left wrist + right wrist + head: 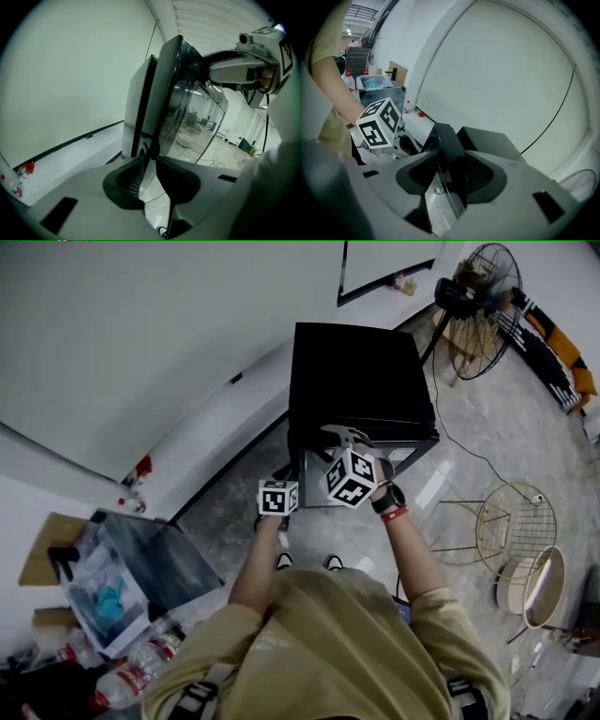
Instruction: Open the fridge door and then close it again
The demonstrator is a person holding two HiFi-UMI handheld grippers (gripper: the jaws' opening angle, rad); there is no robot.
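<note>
The fingers (485,176) of the right gripper (450,164) pinch the black fridge door (446,138). The left gripper (150,161) pinches its edge too. In the head view the fingers are hidden.

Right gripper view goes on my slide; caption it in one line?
Right gripper with its jaws closed on the edge of the black fridge door.

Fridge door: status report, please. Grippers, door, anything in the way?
Left gripper clamped on fridge door edge. Right gripper clamped on it too. Door ajar from the cabinet. Nothing seen blocking it.
</note>
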